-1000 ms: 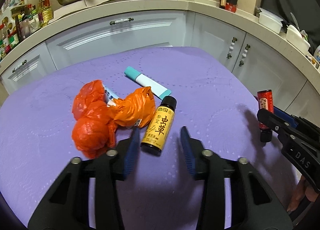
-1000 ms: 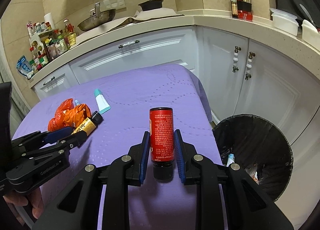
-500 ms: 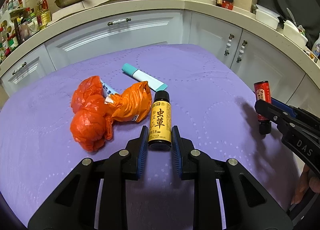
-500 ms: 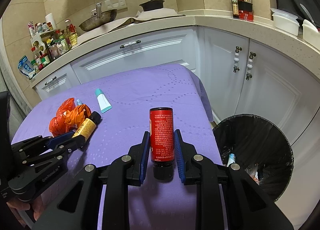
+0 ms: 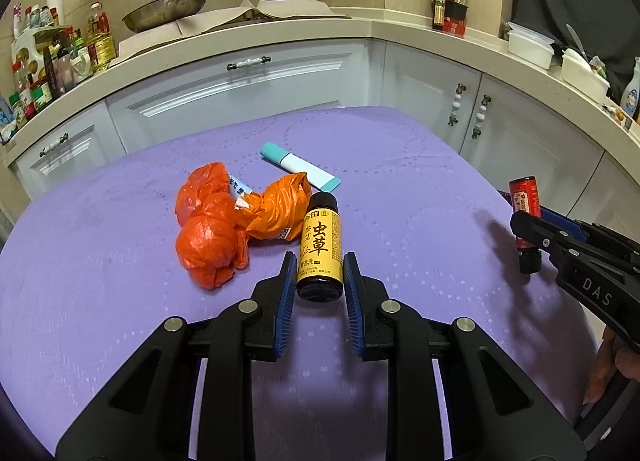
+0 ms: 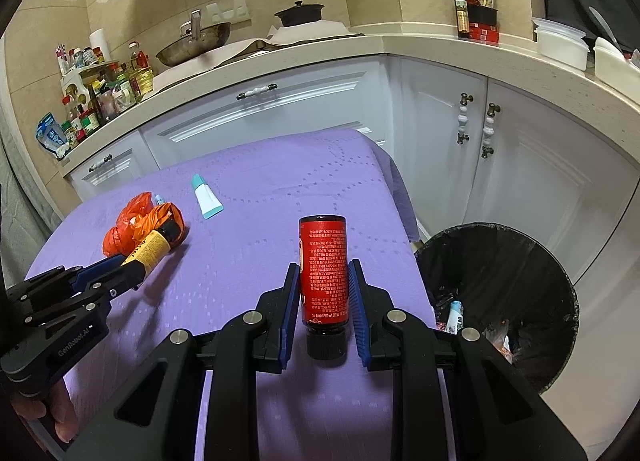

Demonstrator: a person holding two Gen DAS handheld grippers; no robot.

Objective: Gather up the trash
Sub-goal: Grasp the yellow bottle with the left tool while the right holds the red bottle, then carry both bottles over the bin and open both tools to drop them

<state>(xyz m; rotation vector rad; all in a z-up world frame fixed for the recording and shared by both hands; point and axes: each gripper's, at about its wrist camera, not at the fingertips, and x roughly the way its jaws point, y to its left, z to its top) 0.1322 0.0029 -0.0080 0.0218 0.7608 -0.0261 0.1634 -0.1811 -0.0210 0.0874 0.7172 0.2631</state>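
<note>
My left gripper point(image 5: 319, 285) is shut on a yellow-labelled brown bottle point(image 5: 320, 248) that lies on the purple table point(image 5: 120, 261). The bottle also shows in the right wrist view point(image 6: 150, 248). Orange crumpled bags point(image 5: 224, 221) lie touching the bottle's left side. A teal and white tube point(image 5: 298, 166) lies just behind them. My right gripper point(image 6: 324, 297) is shut on a red bottle point(image 6: 323, 269), cap toward me, held above the table's right edge. The red bottle also shows in the left wrist view point(image 5: 526, 201).
A black-lined trash bin point(image 6: 504, 285) stands on the floor to the right of the table and holds some trash. White cabinets point(image 5: 280, 93) and a cluttered counter point(image 5: 60, 61) curve around behind.
My left gripper moved forward around the yellow bottle and shut on it. The right gripper has stayed in place with the red bottle.
</note>
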